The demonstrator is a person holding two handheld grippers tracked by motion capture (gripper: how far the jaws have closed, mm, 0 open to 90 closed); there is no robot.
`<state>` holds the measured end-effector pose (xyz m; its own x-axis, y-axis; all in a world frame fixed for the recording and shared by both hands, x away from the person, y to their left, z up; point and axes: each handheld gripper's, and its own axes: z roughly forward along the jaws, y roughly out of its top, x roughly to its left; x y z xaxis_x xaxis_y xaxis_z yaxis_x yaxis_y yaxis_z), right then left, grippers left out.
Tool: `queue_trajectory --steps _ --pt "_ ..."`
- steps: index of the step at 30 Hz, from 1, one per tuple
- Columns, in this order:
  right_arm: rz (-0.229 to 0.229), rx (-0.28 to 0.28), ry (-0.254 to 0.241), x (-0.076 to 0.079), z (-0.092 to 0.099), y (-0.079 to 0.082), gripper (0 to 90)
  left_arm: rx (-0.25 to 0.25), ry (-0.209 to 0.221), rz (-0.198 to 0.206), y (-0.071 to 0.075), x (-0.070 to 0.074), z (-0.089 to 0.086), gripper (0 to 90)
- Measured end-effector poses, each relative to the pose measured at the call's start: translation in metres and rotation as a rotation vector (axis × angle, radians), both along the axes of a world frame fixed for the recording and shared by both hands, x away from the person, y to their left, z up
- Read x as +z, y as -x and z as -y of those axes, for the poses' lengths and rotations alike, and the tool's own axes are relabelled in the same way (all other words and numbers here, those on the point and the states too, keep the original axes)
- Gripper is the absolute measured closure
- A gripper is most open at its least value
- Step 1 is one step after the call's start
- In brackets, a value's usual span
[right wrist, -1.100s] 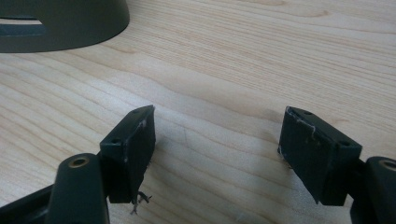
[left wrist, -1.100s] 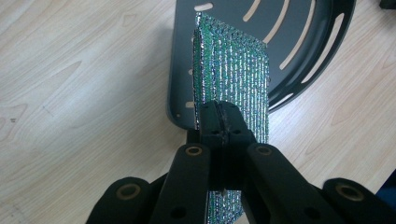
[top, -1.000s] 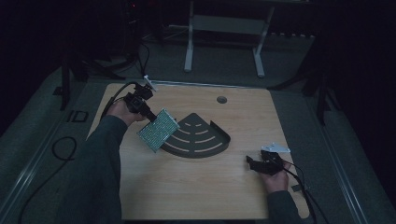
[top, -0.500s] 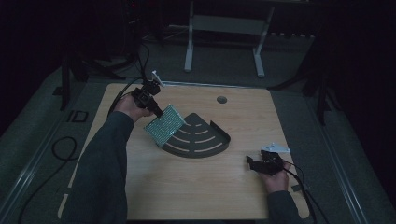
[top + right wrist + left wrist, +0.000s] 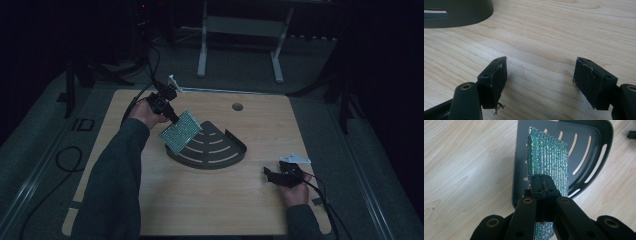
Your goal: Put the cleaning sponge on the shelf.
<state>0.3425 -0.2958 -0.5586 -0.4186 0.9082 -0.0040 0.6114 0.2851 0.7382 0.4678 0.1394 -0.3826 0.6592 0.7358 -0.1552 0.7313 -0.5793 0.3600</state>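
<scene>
now | left gripper (image 5: pixel 541 182) clamps glittery pad (image 5: pixel 549 157) over dark tray (image 5: pixel 589 150) | right gripper (image 5: pixel 540 75) agape

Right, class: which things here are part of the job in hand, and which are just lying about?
In the job:
- sparkly pad, clamped in the left claw
- dark slotted tray, beneath the pad

Lying about:
- right claw, open, resting on the table
- round hole in the table
- cable on the floor

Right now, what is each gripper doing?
Left gripper: closed on the shiny green pad, above the dark slotted tray.
Right gripper: open, holding nothing, over the table.
</scene>
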Motion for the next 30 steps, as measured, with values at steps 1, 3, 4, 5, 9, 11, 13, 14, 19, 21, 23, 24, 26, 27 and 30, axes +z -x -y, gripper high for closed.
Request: queue_trajectory --steps 1,3,4,5,9,11,13,14,19,21,23,24,26,27,30 --pt "0.0 0.0 0.0 0.0 0.0 0.0 26.5 -0.001 -0.004 -0.001 -0.001 -0.001 0.001 90.0" --pt "0.0 0.0 0.0 0.0 0.0 0.0 26.5 -0.004 -0.011 0.008 -0.002 -0.002 0.003 90.0" --pt "0.0 0.0 0.0 0.0 0.0 0.0 26.5 -0.001 -0.01 0.005 -0.002 -0.003 0.004 90.0" --pt "0.001 0.0 0.001 0.0 0.0 0.0 26.5 -0.005 -0.015 0.006 -0.003 -0.004 0.005 90.0" --pt "0.0 0.0 0.001 0.0 0.0 0.0 26.5 -0.004 -0.024 -0.003 -0.007 -0.009 0.008 90.0" --pt "0.0 0.0 0.0 0.0 0.0 0.0 26.5 -0.003 -0.03 -0.003 -0.009 -0.011 0.01 90.0" --pt "0.0 0.0 0.0 0.0 0.0 0.0 26.5 -0.003 -0.033 -0.007 -0.011 -0.014 0.012 90.0" --pt "0.0 0.0 -0.001 0.0 0.0 0.0 26.5 -0.002 -0.03 -0.007 -0.012 -0.016 0.012 90.0" --pt "0.0 0.0 0.001 0.0 0.0 0.0 26.5 -0.003 -0.044 -0.006 -0.015 -0.023 0.017 90.0" --pt "0.0 0.001 0.001 0.0 0.0 0.0 26.5 -0.006 -0.049 -0.005 -0.016 -0.025 0.018 90.0" --pt "0.0 0.0 0.001 0.0 0.0 0.0 26.5 -0.011 -0.056 -0.008 -0.018 -0.027 0.02 90.0" --pt "0.0 0.001 0.001 0.0 0.0 0.0 26.5 -0.009 -0.063 -0.011 -0.018 -0.029 0.022 90.0" --pt "0.0 0.001 0.001 0.0 0.0 0.0 26.5 -0.011 -0.065 -0.012 -0.02 -0.031 0.023 90.0" --pt "-0.001 0.001 0.001 0.0 0.0 0.0 26.5 -0.01 -0.069 -0.011 -0.021 -0.032 0.024 90.0" --pt "0.0 0.001 0.001 0.0 0.0 0.0 26.5 -0.012 -0.079 -0.014 -0.023 -0.037 0.027 90.0"
